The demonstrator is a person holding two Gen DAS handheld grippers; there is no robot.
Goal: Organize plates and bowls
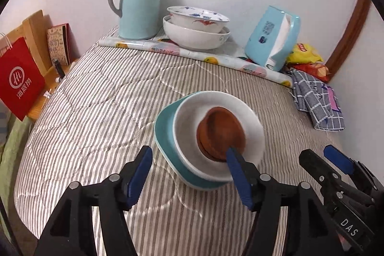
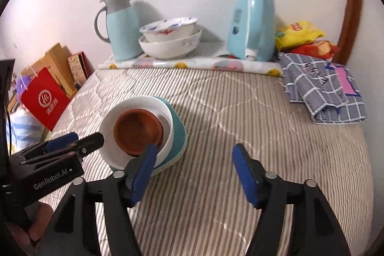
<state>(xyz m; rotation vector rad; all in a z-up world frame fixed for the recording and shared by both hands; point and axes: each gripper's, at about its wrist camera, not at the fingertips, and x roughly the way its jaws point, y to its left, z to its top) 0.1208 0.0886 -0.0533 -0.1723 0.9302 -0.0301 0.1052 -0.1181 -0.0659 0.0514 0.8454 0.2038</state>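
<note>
On the striped quilt [image 1: 96, 97] stands a stack: a brown bowl [image 1: 220, 128] nested in a white bowl [image 1: 187, 116], which sits on a teal dish [image 1: 165, 136]. My left gripper [image 1: 188, 160] hovers over the stack's near edge, open, its pads holding nothing. In the right wrist view the brown bowl [image 2: 136, 131], white bowl [image 2: 110, 121] and teal dish [image 2: 178, 128] lie left of my right gripper [image 2: 194, 155], which is open and empty. Against the wall a patterned bowl [image 1: 199, 20] rests in a larger white bowl [image 1: 194, 37].
A pale blue thermos jug [image 1: 139, 4] stands left of the back bowls, and a blue tissue pack [image 1: 273, 35] stands to their right. Snack bags [image 1: 304, 52] and a checked cloth [image 1: 316, 102] fill the right corner. A red paper bag [image 1: 19, 80] sits off the left edge.
</note>
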